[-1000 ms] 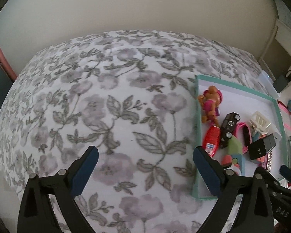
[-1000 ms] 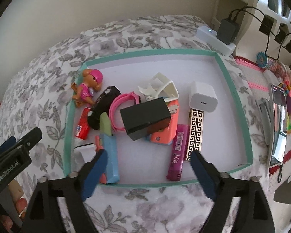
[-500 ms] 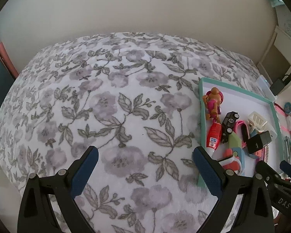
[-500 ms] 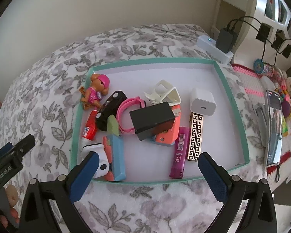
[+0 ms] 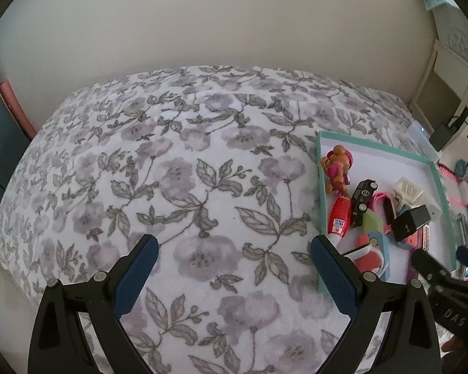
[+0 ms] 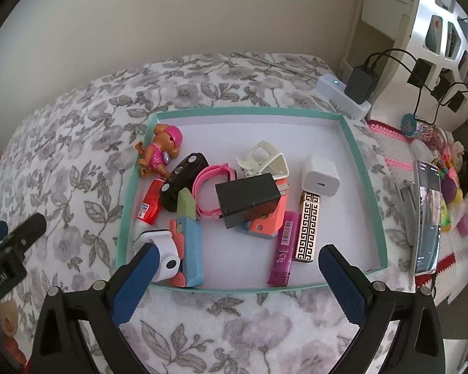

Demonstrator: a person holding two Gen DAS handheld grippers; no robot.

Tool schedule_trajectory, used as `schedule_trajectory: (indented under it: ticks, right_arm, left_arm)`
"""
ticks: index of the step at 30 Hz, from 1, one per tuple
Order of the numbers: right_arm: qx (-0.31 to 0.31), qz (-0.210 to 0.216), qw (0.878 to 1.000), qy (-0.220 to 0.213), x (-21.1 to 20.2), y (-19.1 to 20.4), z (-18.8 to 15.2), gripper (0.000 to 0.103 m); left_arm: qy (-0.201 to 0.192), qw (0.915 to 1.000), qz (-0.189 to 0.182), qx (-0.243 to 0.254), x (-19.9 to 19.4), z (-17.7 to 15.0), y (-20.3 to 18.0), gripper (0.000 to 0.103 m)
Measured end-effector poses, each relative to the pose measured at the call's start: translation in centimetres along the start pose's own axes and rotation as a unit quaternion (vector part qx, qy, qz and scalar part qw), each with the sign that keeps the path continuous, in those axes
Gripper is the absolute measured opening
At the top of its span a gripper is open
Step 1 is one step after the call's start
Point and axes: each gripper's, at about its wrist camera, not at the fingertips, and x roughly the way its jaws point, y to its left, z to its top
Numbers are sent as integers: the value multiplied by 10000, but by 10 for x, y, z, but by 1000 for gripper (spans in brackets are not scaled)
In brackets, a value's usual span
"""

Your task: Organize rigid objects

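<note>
Left gripper [image 5: 234,268] spread wide, holding nothing, above the floral bedspread [image 5: 177,168]; right gripper [image 6: 238,275] likewise spread wide and empty, at the near edge of the teal-rimmed tray [image 6: 363,174]; inside the tray, toward its left edge: pup figurine [image 6: 162,152], red tube [image 6: 149,202], black toy car [image 6: 184,176]; at centre: black box [image 6: 248,194]; toward the right edge: white charger [image 6: 320,176].
</note>
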Motion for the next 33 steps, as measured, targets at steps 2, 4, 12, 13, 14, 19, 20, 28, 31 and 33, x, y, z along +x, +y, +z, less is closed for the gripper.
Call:
schedule_trajectory:
  ticks: [2, 4, 12, 13, 14, 19, 20, 28, 31, 33]
  right_arm:
    - [28, 5, 10000, -49, -3, -1, 0, 103]
    - [30, 22, 10000, -84, -5, -1, 1, 103]
    - [6, 36, 9998, -193, -11, 0, 1, 103]
    - [10, 34, 9998, -187, -11, 0, 1, 103]
    - [9, 32, 9998, -178, -11, 0, 1, 103]
    - [18, 34, 9998, -186, -11, -1, 1, 103]
    - [14, 40, 9998, -181, -11, -1, 2, 103]
    - [-3, 43, 9998, -177, -10, -1, 2, 103]
    - [1, 41, 9998, -178, -10, -1, 2, 103]
    - [-3, 46, 9998, -180, -10, -2, 2, 103]
  left_arm:
    - [-12, 10000, 11, 25, -1, 0, -1, 98]
    - [-29, 10000, 15, 49, -3, -1, -1, 98]
    - [45, 9996, 162, 231, -1, -4, -8, 98]
    - [44, 9995, 185, 257, -1, -4, -9, 98]
    - [43, 9994, 212, 268, -1, -4, -9, 98]
    - [110, 9993, 262, 243, 1, -5, -8, 98]
    - [121, 9993, 259, 241, 1, -5, -8, 98]
    - [153, 9990, 335, 260, 3, -5, -8, 98]
    - [184, 9988, 371, 250, 5, -6, -8, 98]
    - [208, 9988, 372, 247, 6, -6, -7, 98]
